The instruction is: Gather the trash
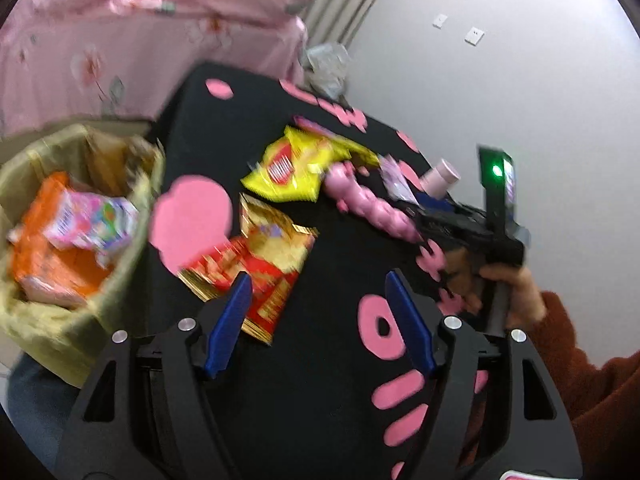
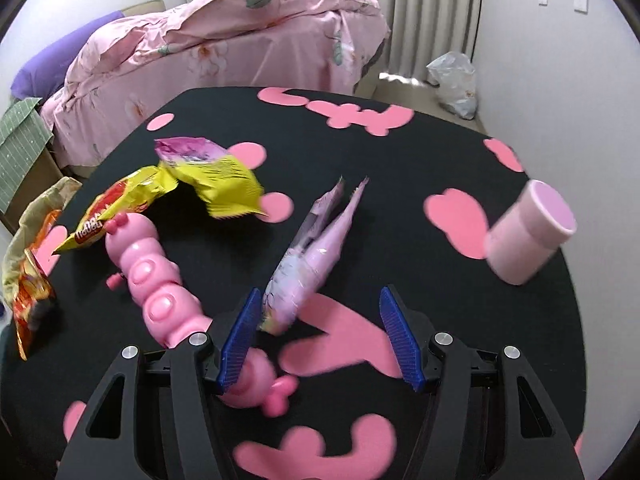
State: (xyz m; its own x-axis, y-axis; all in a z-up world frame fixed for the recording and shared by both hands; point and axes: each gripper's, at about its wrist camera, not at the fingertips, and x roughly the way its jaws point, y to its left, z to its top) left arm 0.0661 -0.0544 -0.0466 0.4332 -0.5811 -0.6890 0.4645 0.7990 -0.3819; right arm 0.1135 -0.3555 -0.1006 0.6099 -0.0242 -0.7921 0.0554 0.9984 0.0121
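A red and gold snack wrapper (image 1: 256, 264) lies on the black table just ahead of my open, empty left gripper (image 1: 318, 286); it also shows at the left edge of the right wrist view (image 2: 28, 300). A yellow chip bag (image 1: 304, 164) (image 2: 176, 188) lies farther back. A pale purple wrapper (image 2: 308, 264) (image 1: 394, 178) lies just ahead of my open, empty right gripper (image 2: 318, 300), near its left finger. The bin (image 1: 120, 280), lined with a yellowish bag, stands left of the table and holds orange and pink packets (image 1: 68, 236).
A pink caterpillar toy (image 2: 160, 280) (image 1: 372, 204) lies beside the right gripper's left finger. A pink cup (image 2: 528, 232) (image 1: 440, 176) lies on its side at the right. The table (image 2: 400, 152) is black with pink shapes. A pink bed (image 2: 224, 52) stands behind it.
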